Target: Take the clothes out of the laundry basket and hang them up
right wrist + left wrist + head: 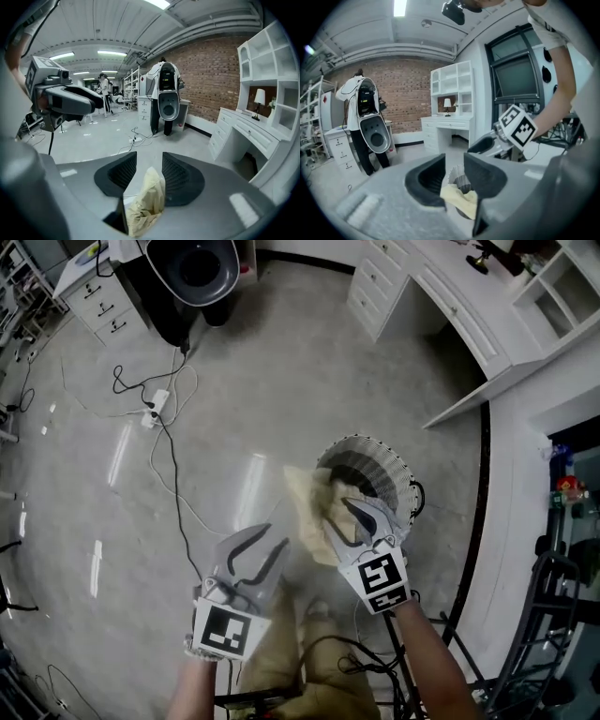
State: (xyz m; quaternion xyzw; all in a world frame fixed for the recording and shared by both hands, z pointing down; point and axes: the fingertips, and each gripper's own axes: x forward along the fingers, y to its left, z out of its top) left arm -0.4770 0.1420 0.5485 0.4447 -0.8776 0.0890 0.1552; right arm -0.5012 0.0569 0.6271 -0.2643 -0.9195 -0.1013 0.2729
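A cream cloth (309,512) hangs over the white wire laundry basket (396,472) on the floor. My right gripper (349,512) is above the basket with the cloth in its jaws. In the right gripper view the cloth (145,201) leans on the right-hand jaw, a gap shows at the other, and the gripper (149,161) stands open. My left gripper (277,534) is to the left of the basket, open and empty. Its own view looks past its jaws (454,164) onto the cloth (461,199), the basket (457,178) and the right gripper (487,145).
A power strip with trailing cables (155,407) lies on the floor at far left. A white desk with drawers (441,306) runs along the far right. A black and white machine (192,273) stands at the back. A black metal rack (539,634) is close on my right.
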